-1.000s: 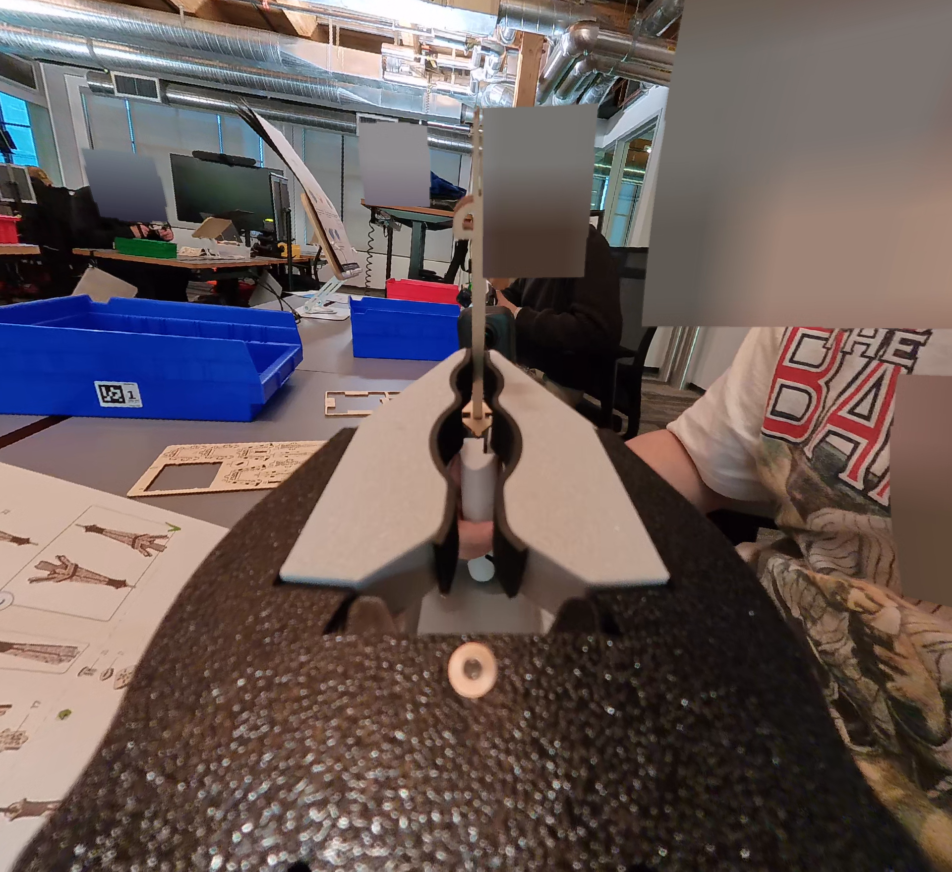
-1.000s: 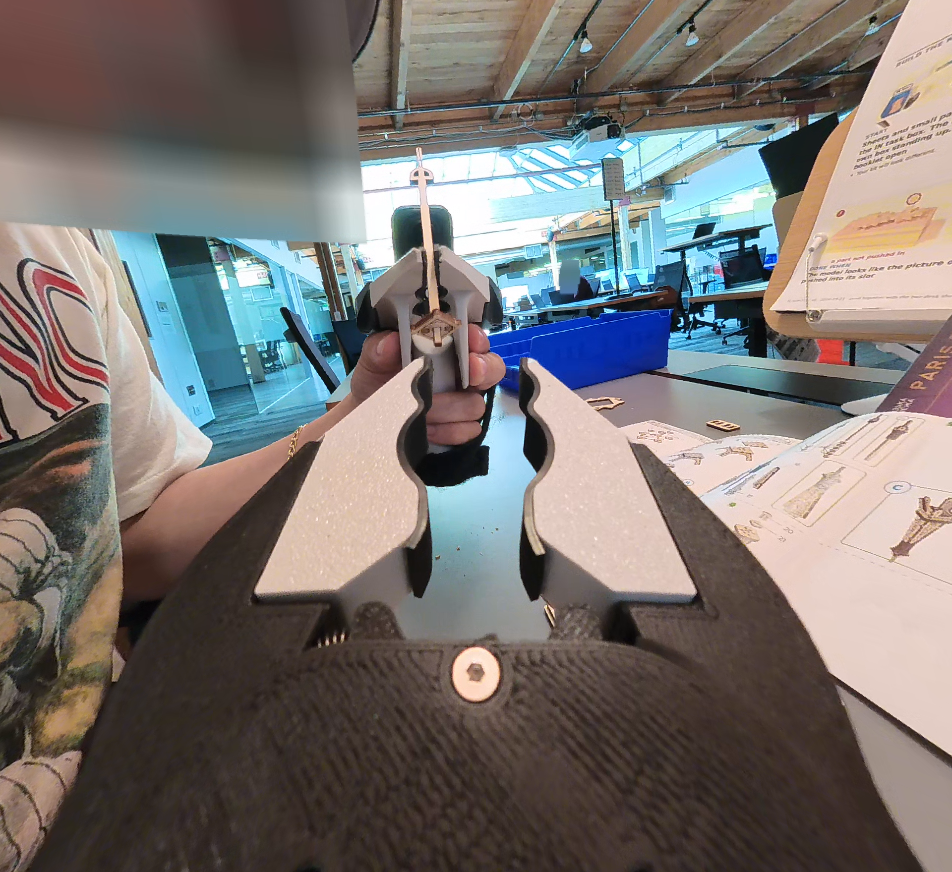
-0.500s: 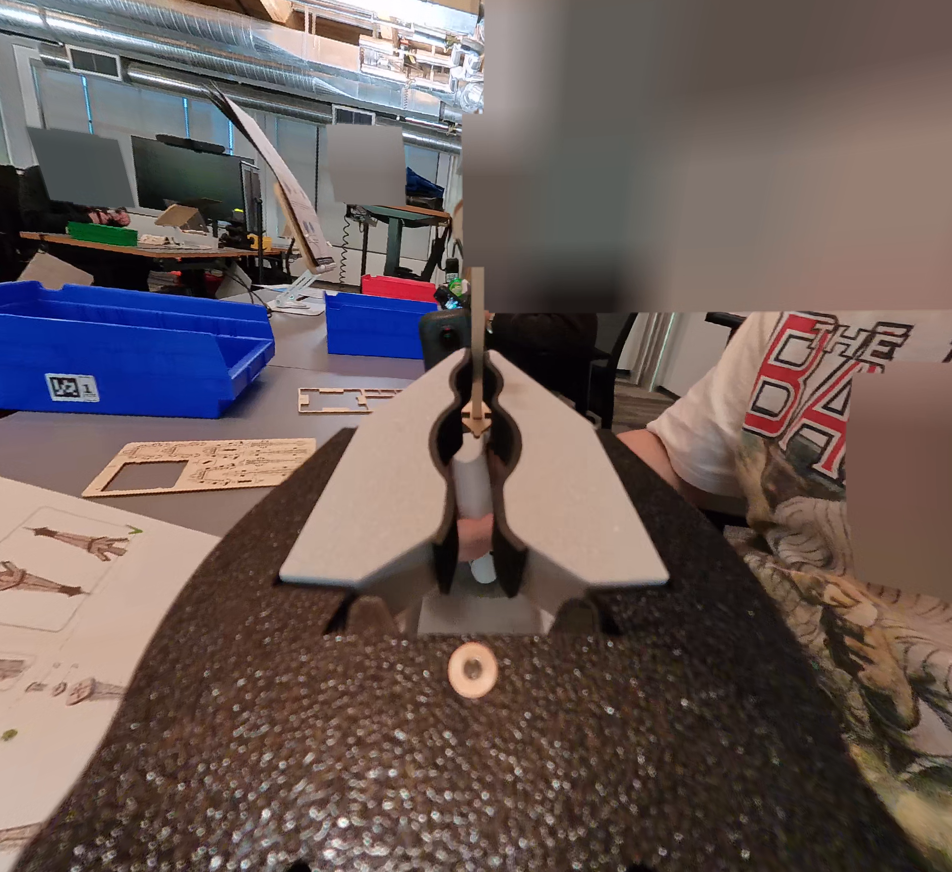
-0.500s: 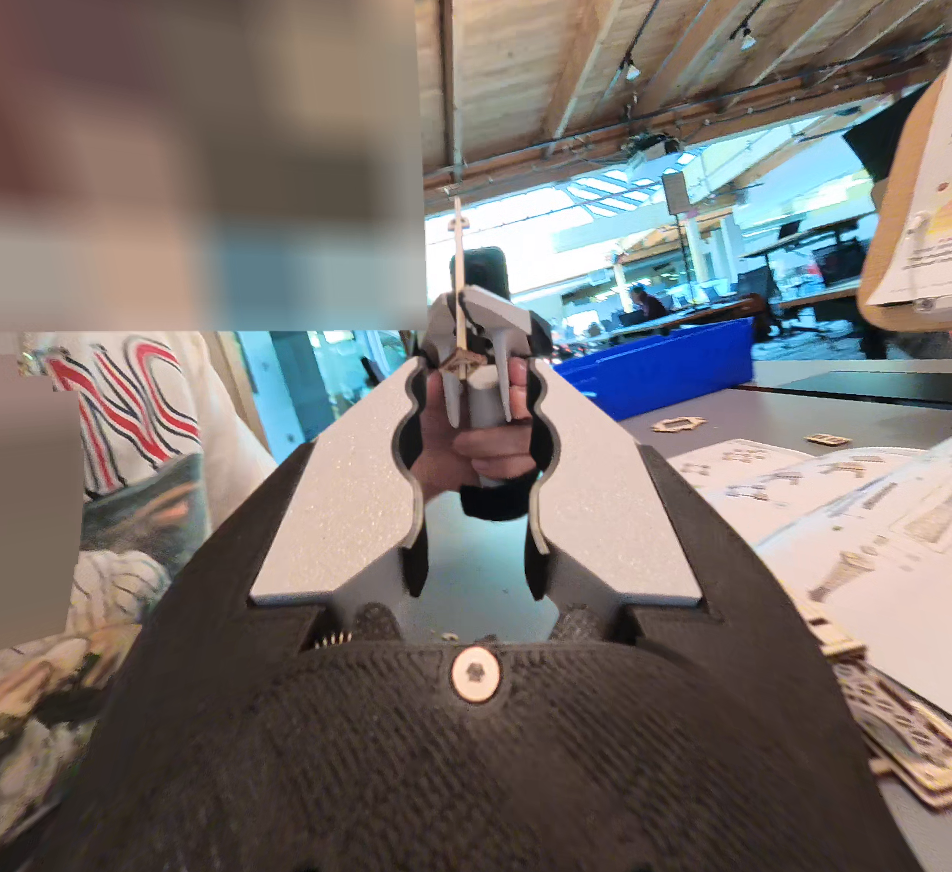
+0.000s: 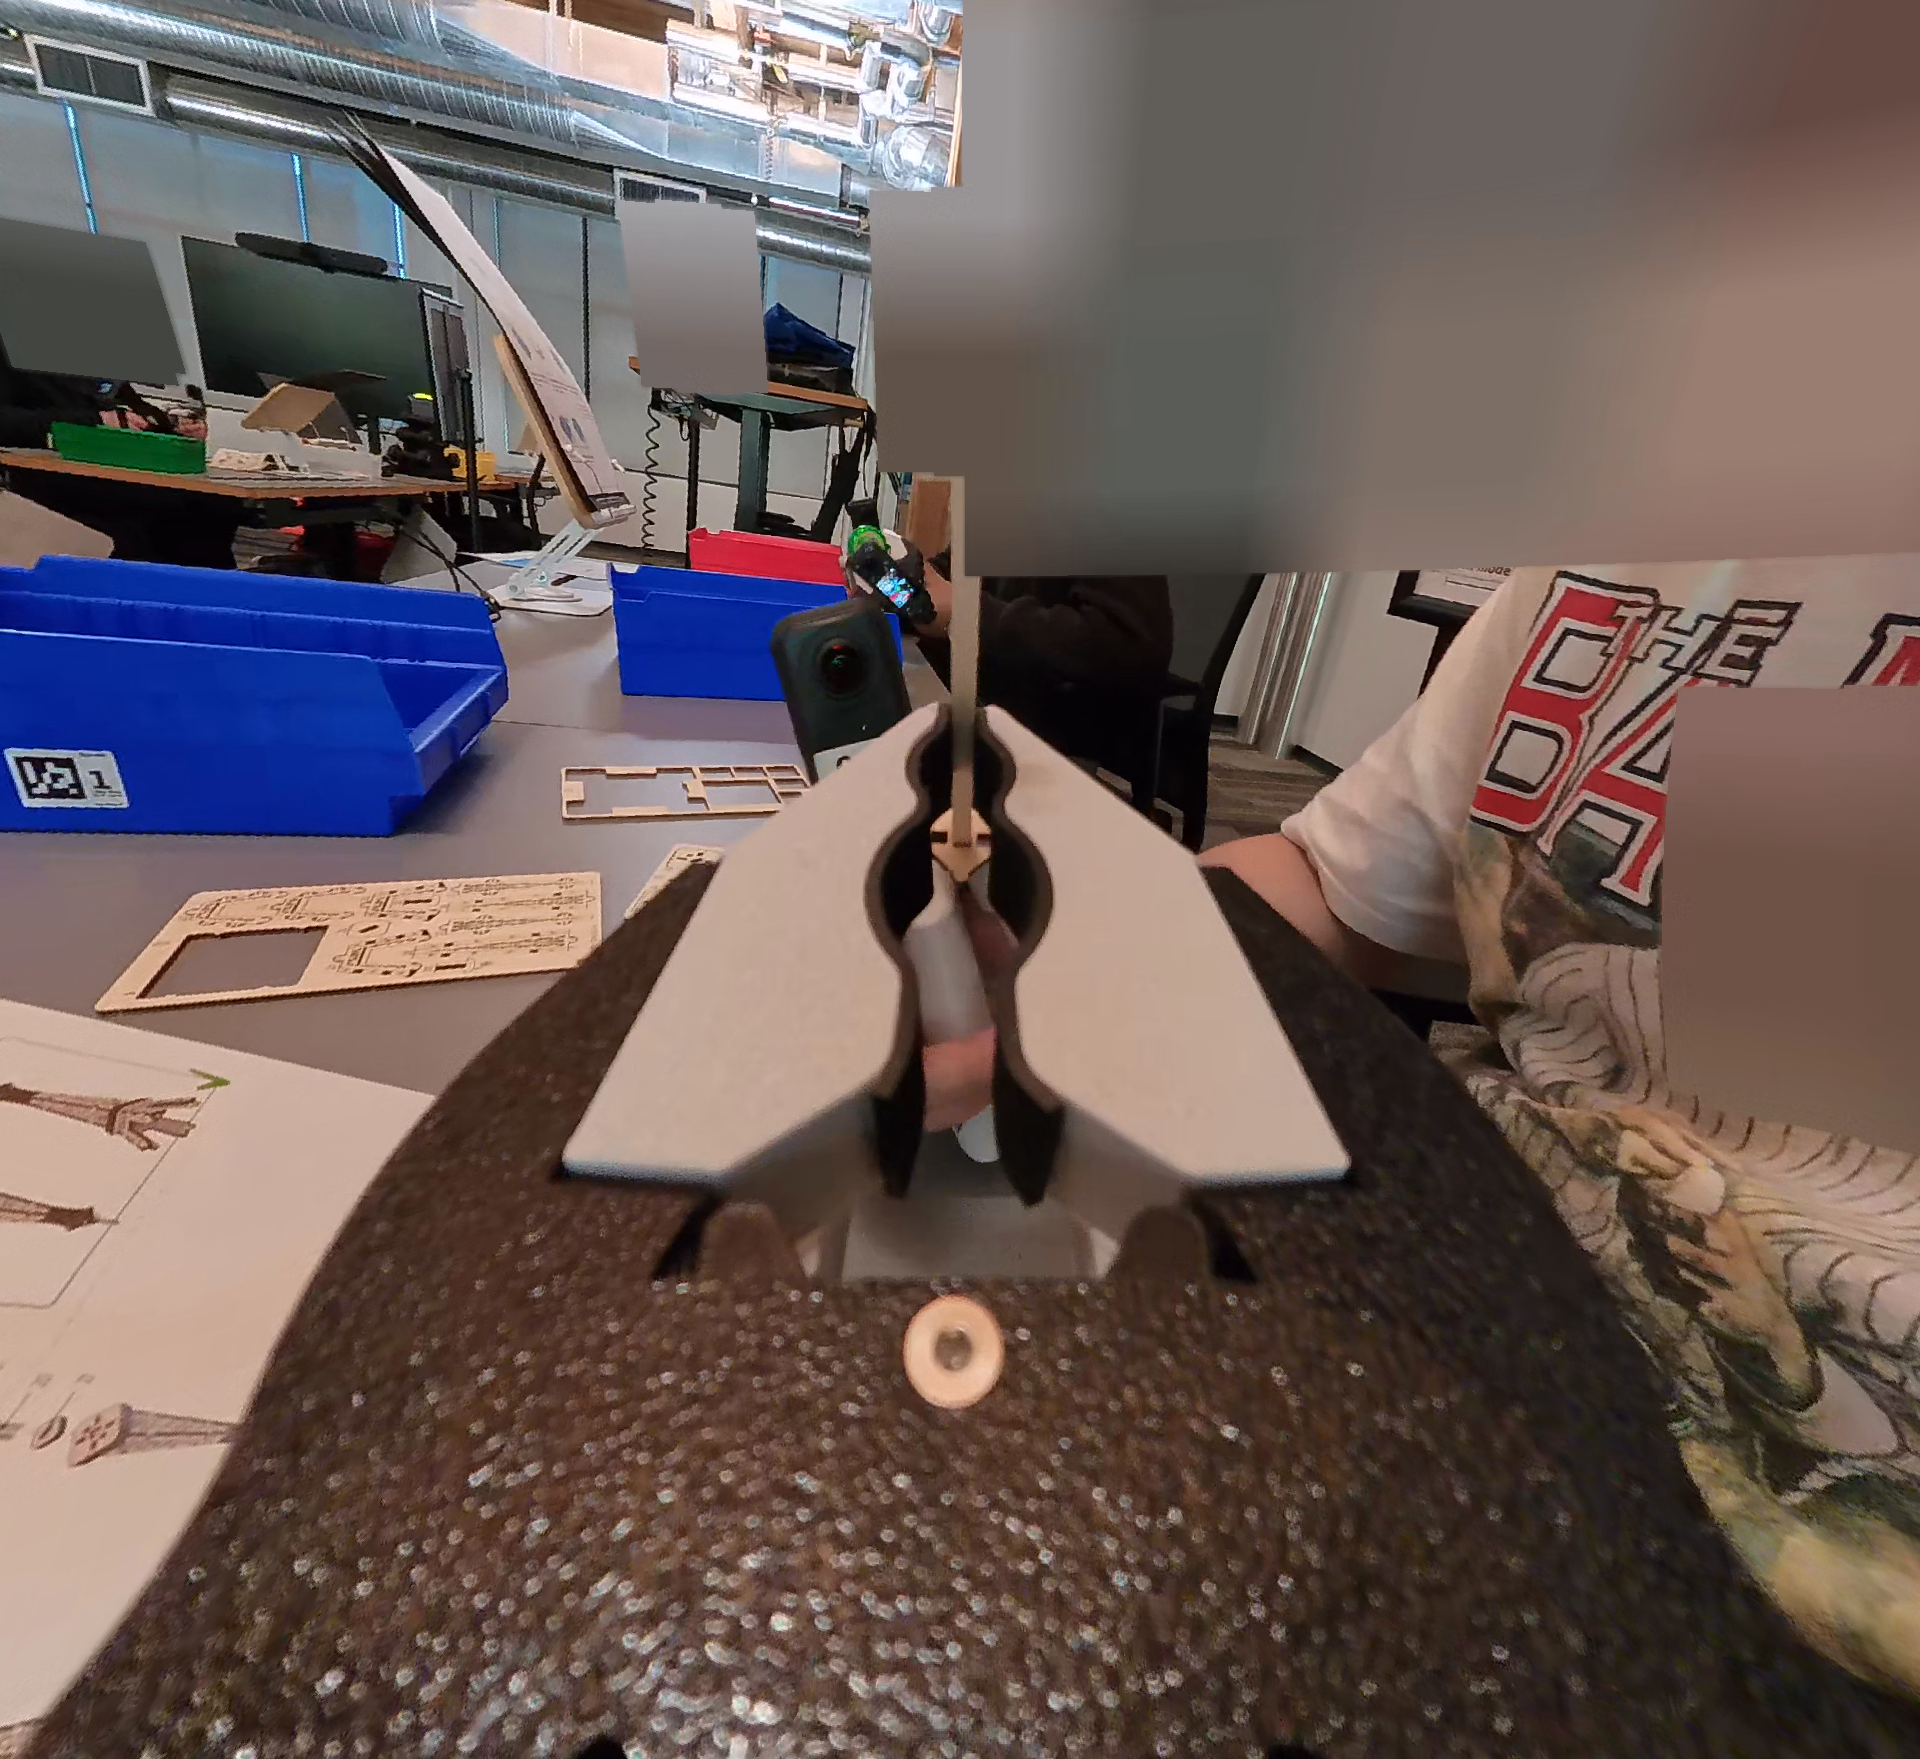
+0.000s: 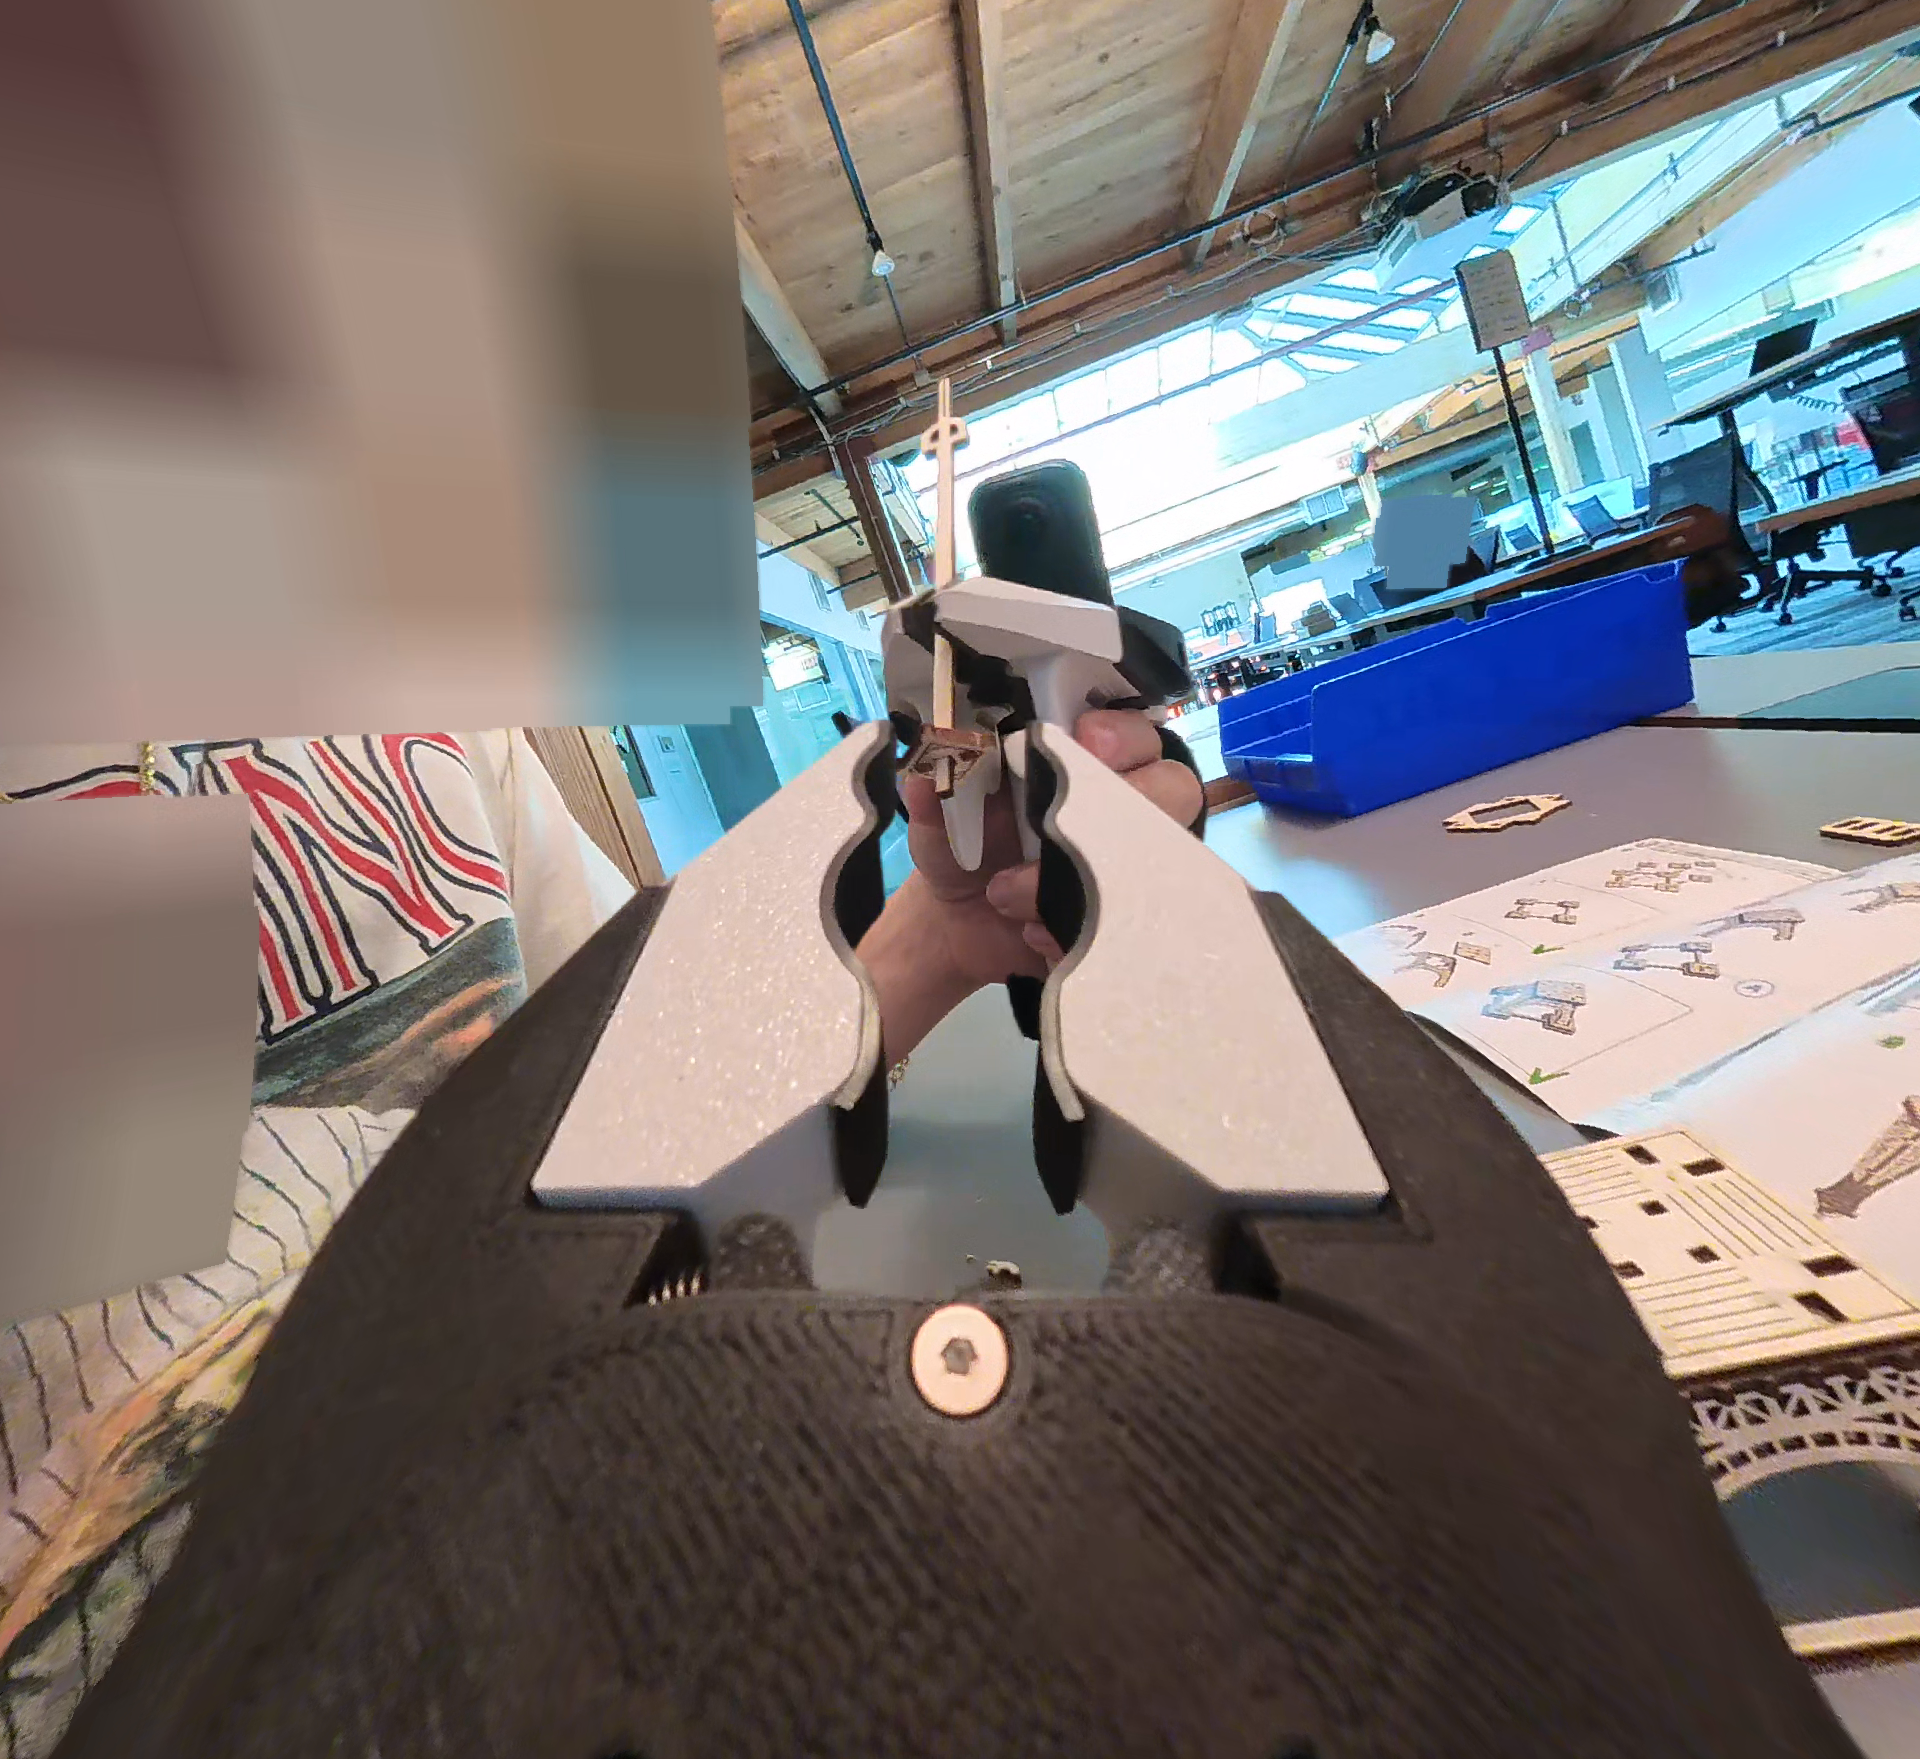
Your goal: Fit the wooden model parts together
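Jaws of the left gripper [image 5: 961, 753] are closed on a thin wooden spire [image 5: 964, 670], which stands upright out of the tips toward twelve o'clock; its top is lost behind a blur patch in the left wrist view. A small square wooden collar [image 5: 961, 852] sits on the spire's lower end, just inside the pads. In the right wrist view the right gripper [image 6: 951, 774] has its jaws parted with a clear gap, its tips on either side of that collar [image 6: 948, 759]; whether they touch it cannot be told. The spire [image 6: 943, 504] rises to twelve o'clock there, beside a black camera [image 6: 1039, 535]. A hand [image 6: 987, 888] holds the left gripper from below. On the grey table [image 5: 520, 774] lie cut-out wooden sheets [image 5: 364, 940] at nine o'clock, with blue bins [image 5: 239, 681] beyond them and an instruction sheet [image 5: 156, 1221] at eight o'clock. Another wooden sheet [image 6: 1704, 1242] lies at four o'clock in the right wrist view.
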The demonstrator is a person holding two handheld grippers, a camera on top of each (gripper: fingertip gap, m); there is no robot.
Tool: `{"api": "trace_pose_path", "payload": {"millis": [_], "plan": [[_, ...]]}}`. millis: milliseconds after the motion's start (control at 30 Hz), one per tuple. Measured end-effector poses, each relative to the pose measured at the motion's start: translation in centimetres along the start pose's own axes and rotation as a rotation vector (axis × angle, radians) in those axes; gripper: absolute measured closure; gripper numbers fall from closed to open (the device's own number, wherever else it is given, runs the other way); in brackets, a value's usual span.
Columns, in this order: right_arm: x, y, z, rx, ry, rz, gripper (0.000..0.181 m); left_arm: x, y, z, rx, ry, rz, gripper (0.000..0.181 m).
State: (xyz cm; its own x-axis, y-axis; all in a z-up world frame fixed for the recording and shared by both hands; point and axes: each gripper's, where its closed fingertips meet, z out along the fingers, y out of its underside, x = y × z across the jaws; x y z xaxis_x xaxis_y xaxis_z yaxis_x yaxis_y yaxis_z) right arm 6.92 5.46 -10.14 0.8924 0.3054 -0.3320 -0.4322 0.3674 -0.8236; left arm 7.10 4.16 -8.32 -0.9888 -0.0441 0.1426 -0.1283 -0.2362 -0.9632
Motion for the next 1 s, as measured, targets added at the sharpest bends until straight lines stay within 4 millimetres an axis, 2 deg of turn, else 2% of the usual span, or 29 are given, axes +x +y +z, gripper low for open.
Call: {"api": "trace_pose_path", "payload": {"millis": [67,300,433,600,833,1000], "plan": [[-0.2,0.0,0.0,0.004,-0.004,-0.02,0.166,-0.1,0.0,0.0,-0.001,-0.007,0.004,0.181],[0.3,-0.2,0.0,-0.003,0.072,-0.192,0.166,-0.5,-0.1,-0.1,0.005,-0.038,0.017,0.181],[0.7,-0.8,-0.1,0.014,0.138,-0.33,0.166,-0.9,-0.5,0.2,0.04,-0.066,0.012,0.181],[0.7,-1.7,-0.3,0.061,0.177,-0.395,0.166,-1.2,-1.1,0.7,0.103,-0.096,-0.013,0.181],[0.5,-1.6,-0.2,0.086,0.082,-0.164,0.166,-1.0,-1.1,0.6,0.094,-0.083,0.008,0.181],[0.2,-1.7,-0.2,0.094,0.035,-0.088,0.167,-0.6,-1.2,0.6,0.09,-0.069,0.038,0.181]]}}
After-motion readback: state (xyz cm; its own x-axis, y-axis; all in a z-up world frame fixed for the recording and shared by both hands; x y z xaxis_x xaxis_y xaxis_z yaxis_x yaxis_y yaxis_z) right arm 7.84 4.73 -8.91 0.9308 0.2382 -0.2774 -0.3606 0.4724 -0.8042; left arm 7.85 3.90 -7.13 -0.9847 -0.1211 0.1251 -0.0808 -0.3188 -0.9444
